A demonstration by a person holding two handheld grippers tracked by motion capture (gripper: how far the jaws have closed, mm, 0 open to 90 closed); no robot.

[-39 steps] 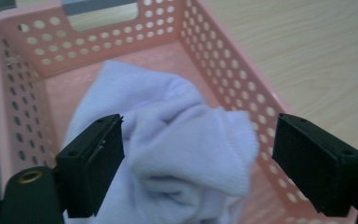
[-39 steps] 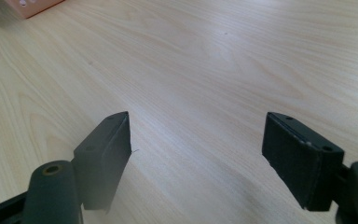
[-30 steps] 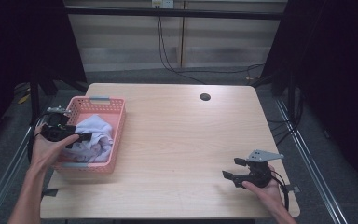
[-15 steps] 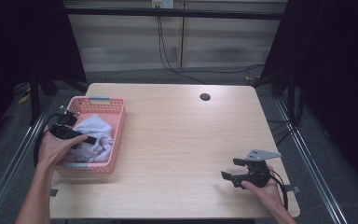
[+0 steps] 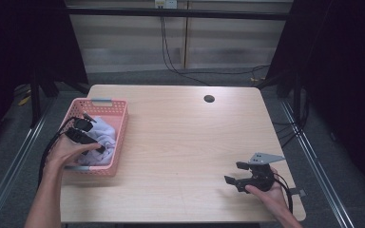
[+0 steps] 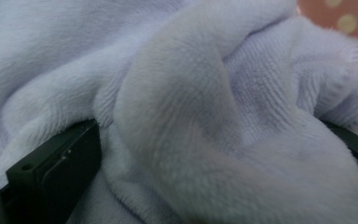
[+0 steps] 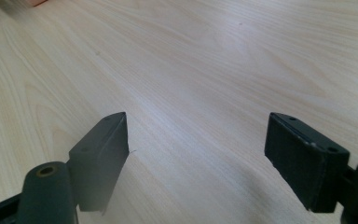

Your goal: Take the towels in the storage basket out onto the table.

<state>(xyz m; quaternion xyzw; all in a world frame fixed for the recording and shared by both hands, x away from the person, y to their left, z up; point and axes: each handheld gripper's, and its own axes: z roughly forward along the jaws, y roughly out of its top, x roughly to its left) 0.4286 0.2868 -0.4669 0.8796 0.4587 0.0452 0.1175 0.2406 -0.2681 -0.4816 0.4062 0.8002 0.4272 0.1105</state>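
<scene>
The soft pale-lavender fleecy cloth [image 5: 105, 138] lies bunched inside the pink perforated plastic basket [image 5: 120, 115] at the table's left edge. The left gripper [image 5: 86, 137] is down in that basket, right on the cloth. In the left gripper view a thick fold of the cloth [image 6: 191, 121] bulges up between the two black jaws, which stand wide apart on either side of it, pressed into the fabric but not closed. The fold runs roughly away from the camera, straight along the gripper's reach, so I judge that closing would pinch it.

The right gripper [image 5: 240, 176] rests far off at the near right corner, jaws spread over bare wood, so the left hand [image 5: 64, 151] is plainly the nearer one. The light wooden table [image 5: 180, 137] stands on grey carpet, with dark curtains at both sides.
</scene>
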